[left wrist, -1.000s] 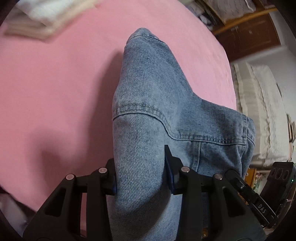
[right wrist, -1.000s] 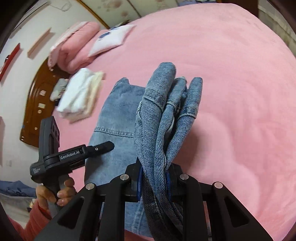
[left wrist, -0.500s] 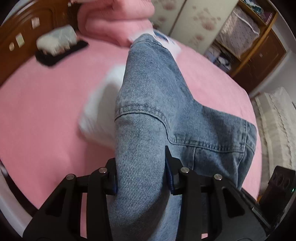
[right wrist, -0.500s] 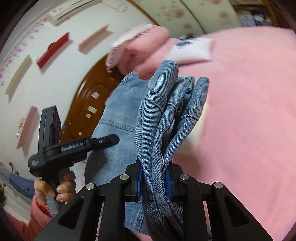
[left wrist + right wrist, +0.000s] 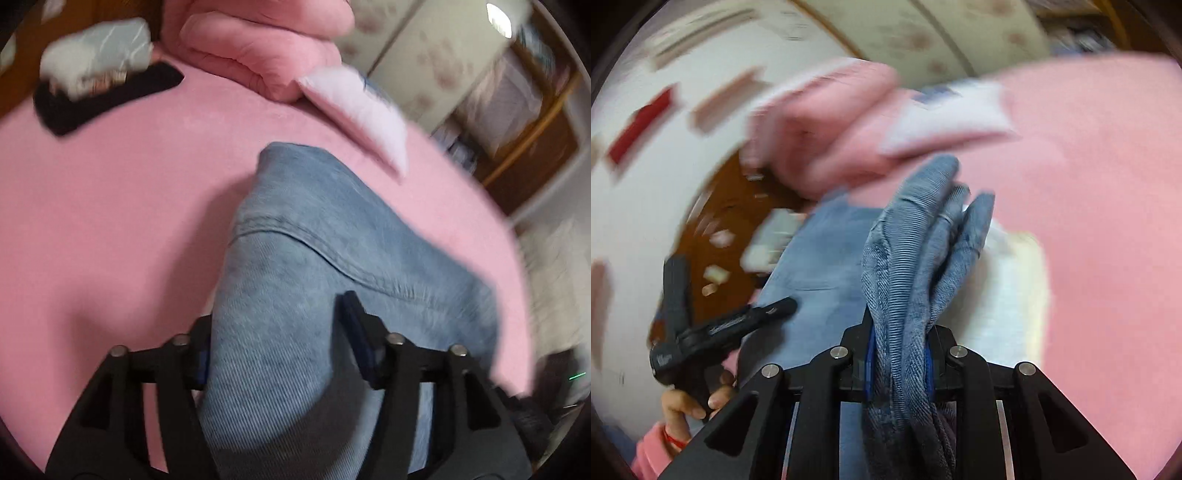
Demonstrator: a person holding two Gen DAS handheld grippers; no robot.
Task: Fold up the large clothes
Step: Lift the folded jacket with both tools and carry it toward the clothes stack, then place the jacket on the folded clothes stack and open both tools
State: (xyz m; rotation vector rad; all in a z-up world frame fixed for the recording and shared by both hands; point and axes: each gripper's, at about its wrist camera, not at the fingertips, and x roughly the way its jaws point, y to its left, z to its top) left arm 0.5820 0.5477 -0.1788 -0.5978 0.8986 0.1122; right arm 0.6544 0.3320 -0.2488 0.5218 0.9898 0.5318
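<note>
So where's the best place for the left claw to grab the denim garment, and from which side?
Take the thick folded edge of the denim garment nearest the left claw, below the curved seam. Come in from the near side, along the fold, since that end rises toward the claw as a firm ridge. Its jaws have just been opening, with the denim between them. The right claw grips the bunched edge.

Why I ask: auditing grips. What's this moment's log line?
left gripper: jaws just opening, denim garment between | right gripper: shut on denim garment | over pink bed
</note>
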